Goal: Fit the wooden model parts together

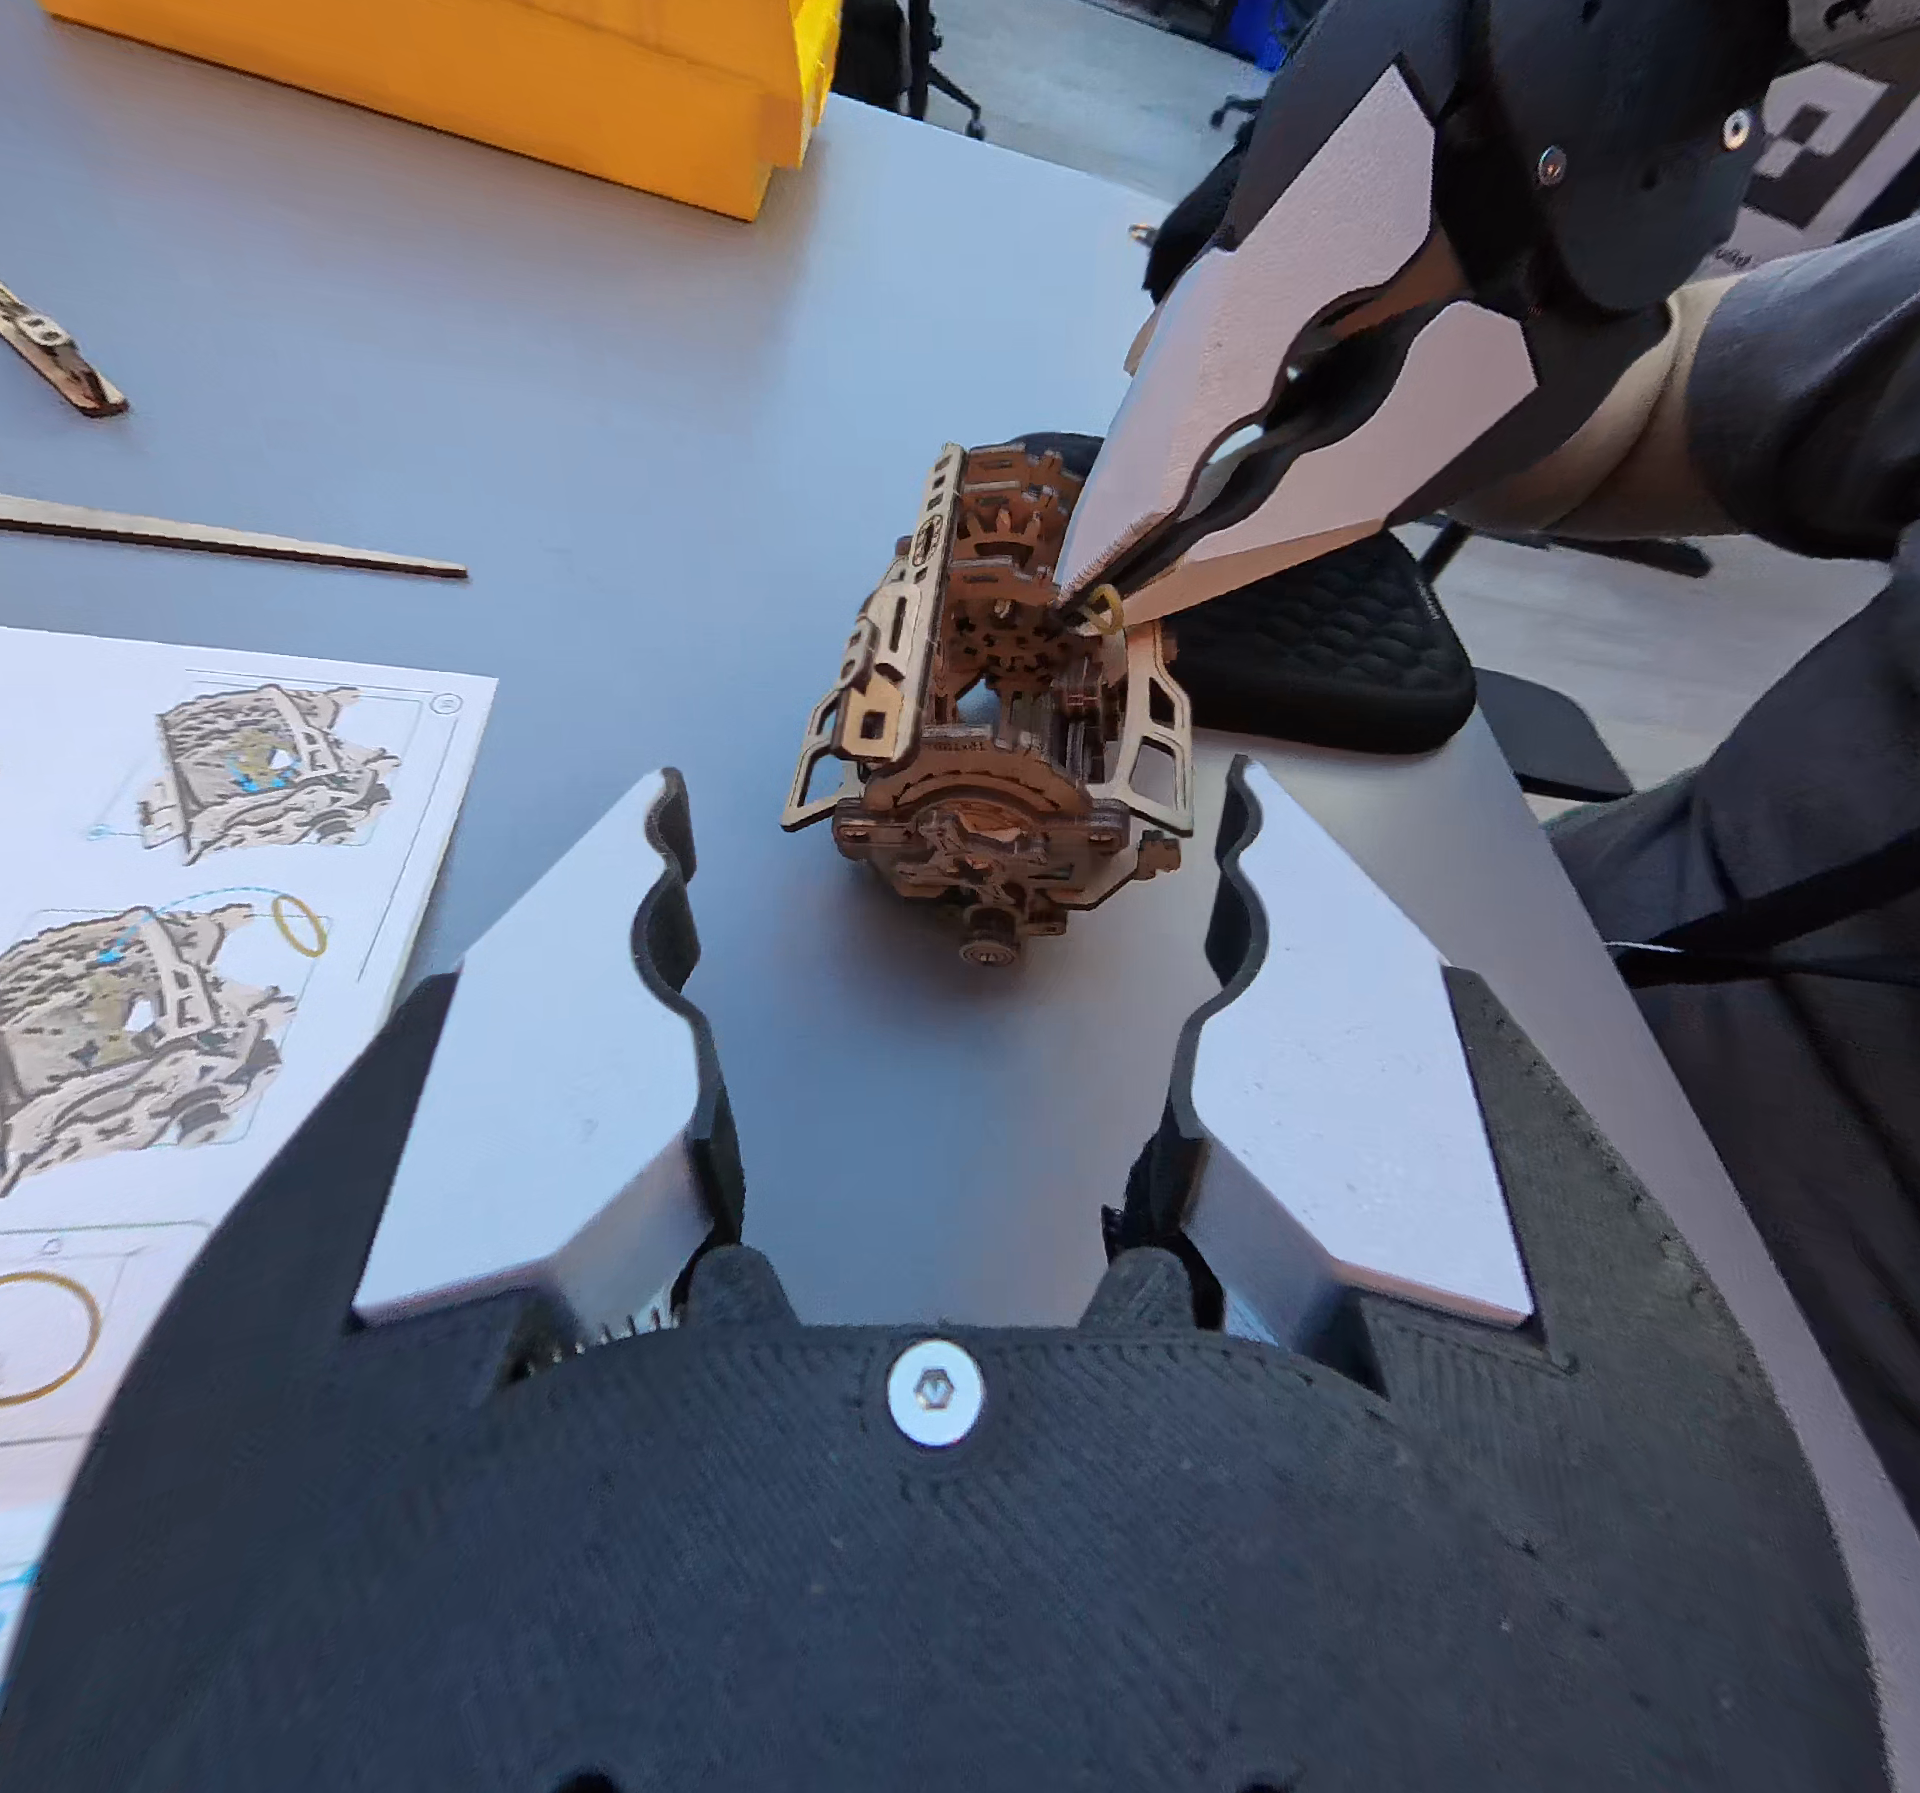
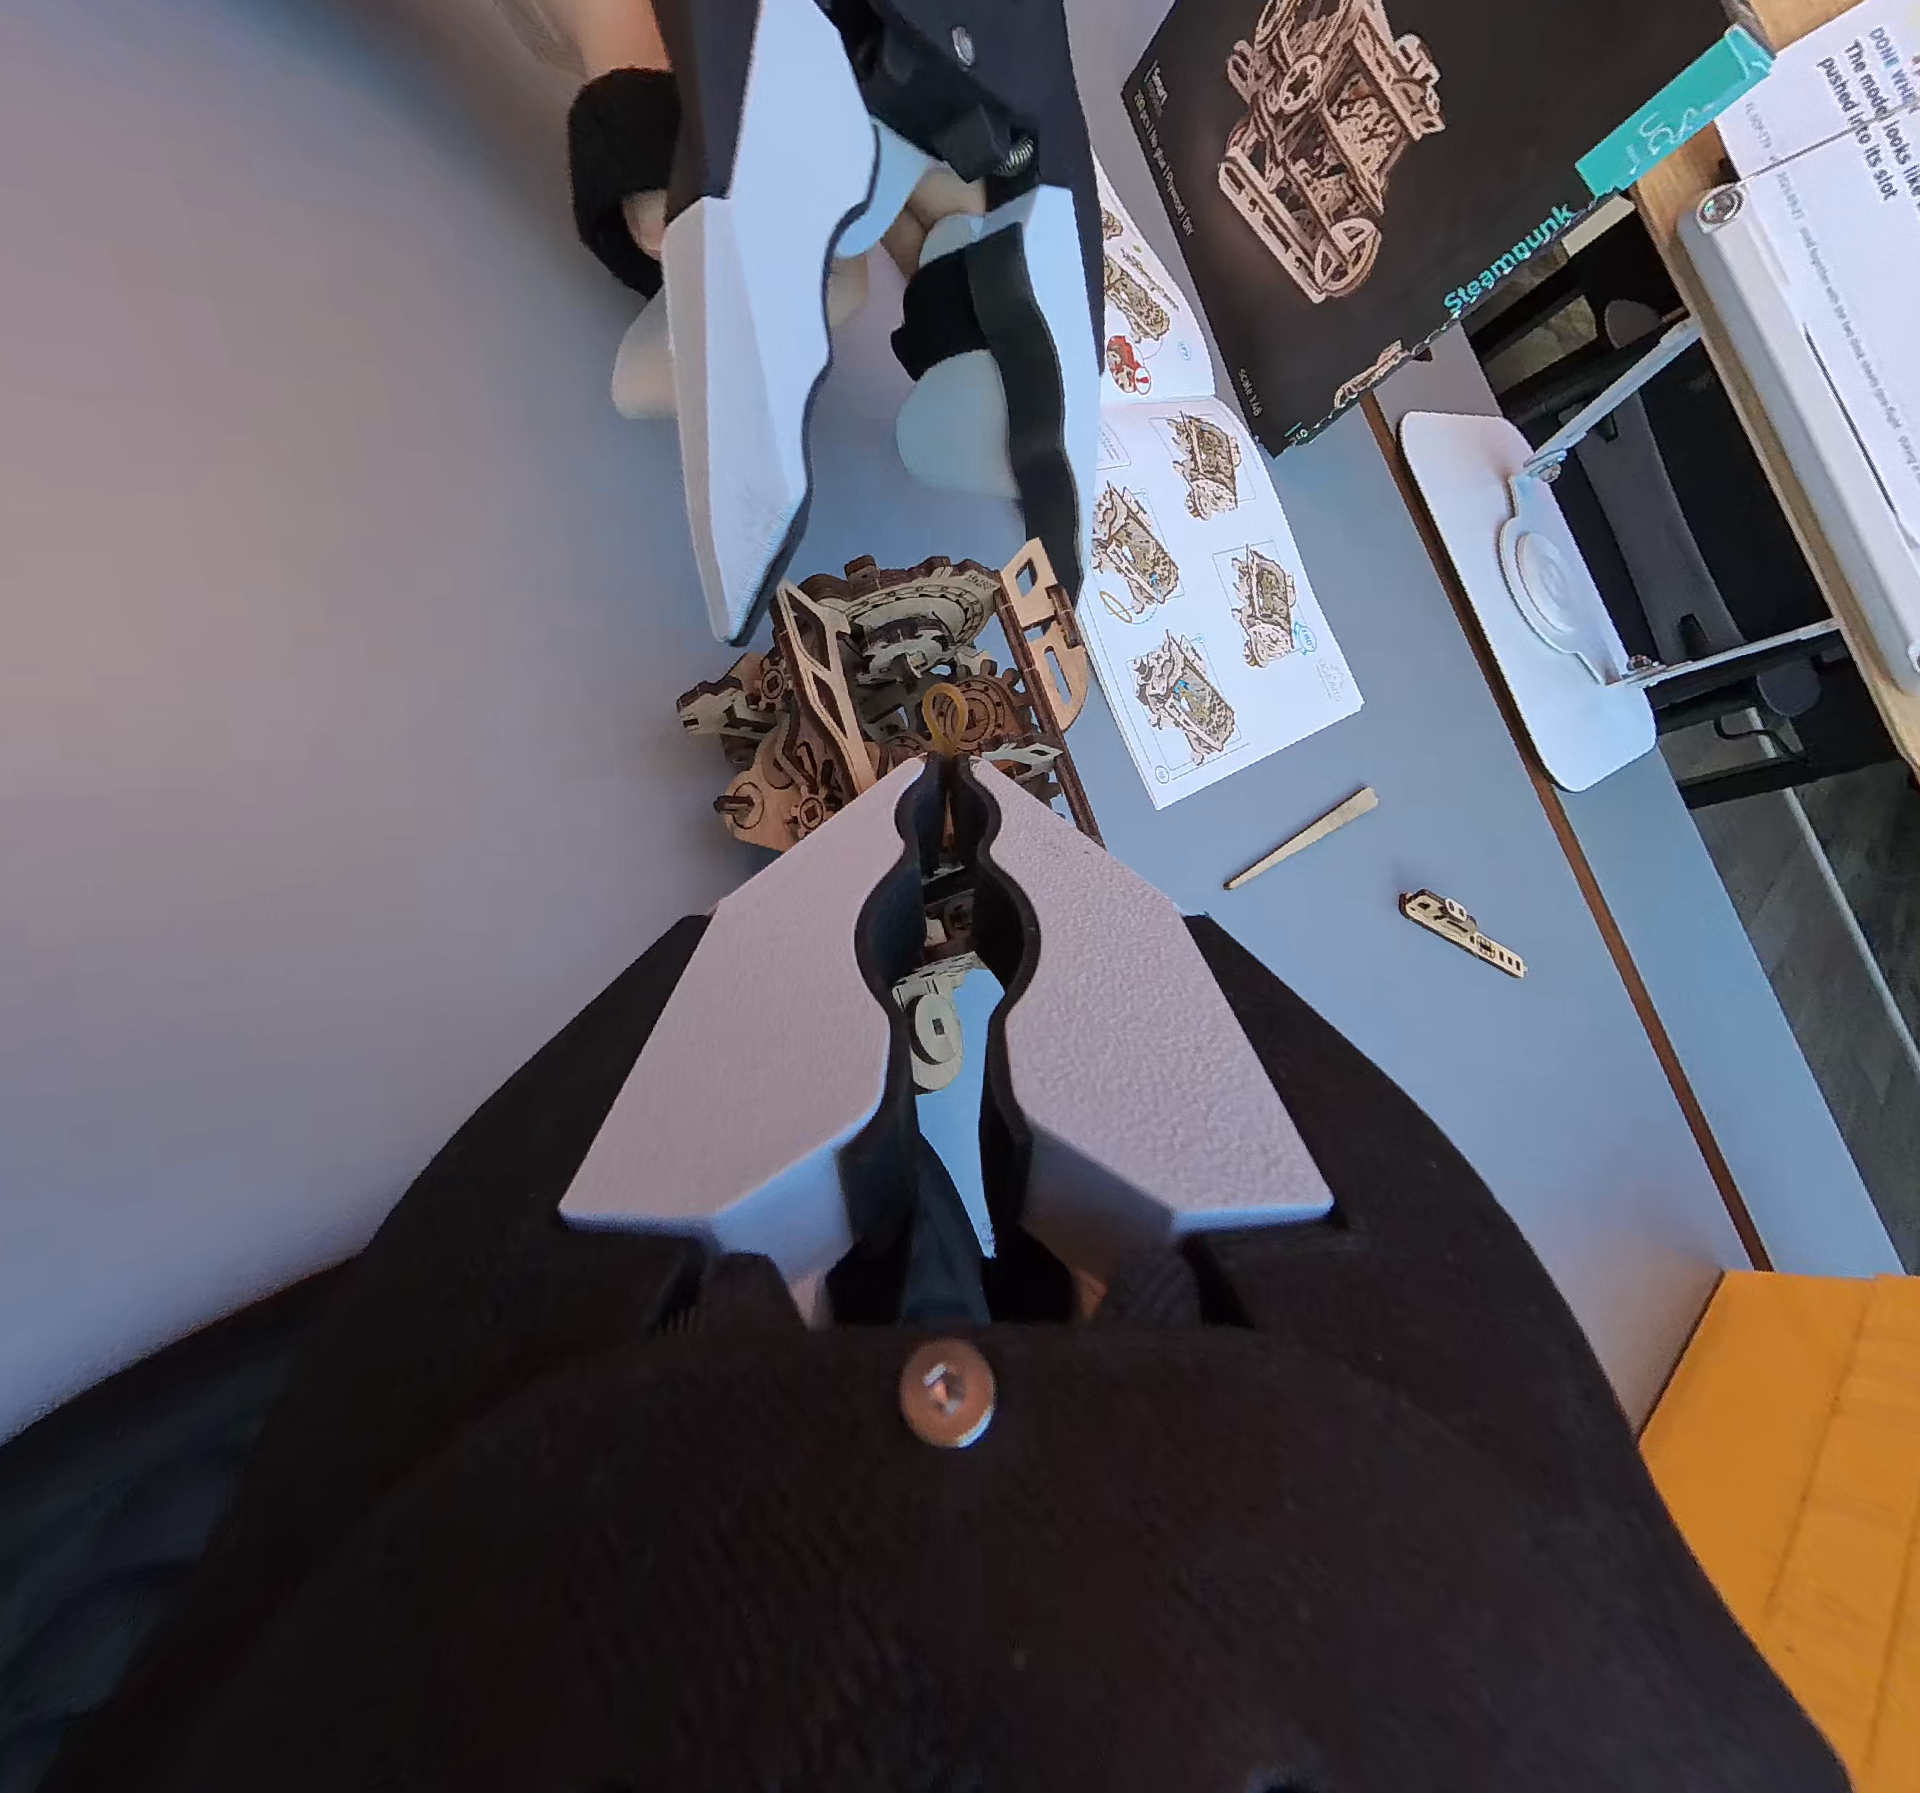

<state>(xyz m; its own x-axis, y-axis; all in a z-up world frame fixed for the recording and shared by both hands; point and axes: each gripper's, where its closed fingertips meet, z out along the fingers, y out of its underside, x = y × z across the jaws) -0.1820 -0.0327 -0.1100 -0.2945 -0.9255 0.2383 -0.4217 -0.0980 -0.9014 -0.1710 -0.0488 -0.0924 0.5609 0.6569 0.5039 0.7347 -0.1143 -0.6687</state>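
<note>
A brown wooden gear model [image 1: 987, 725] stands on the grey table [image 1: 520, 393]; it also shows in the right wrist view [image 2: 883, 663]. My right gripper [image 2: 943, 769] is shut on a small yellow rubber band [image 2: 943, 713] and holds it at the top of the model's gears; the band [image 1: 1103, 609] and that gripper [image 1: 1081, 600] show in the left wrist view too. My left gripper [image 1: 956, 808] is open and empty, its fingers wide apart just short of the model's near end; in the right wrist view it [image 2: 904, 590] hovers over the model's far side.
An instruction sheet [image 1: 208, 860] lies left of the model. A thin wooden stick [image 1: 239, 538] and a small wooden part [image 1: 57, 356] lie farther left. A yellow bin [image 1: 436, 8] stands at the back. The model's black box [image 2: 1434, 133] stands behind. A black chair seat [image 1: 1320, 642] sits past the table edge. My left and right fingertips are right by each other.
</note>
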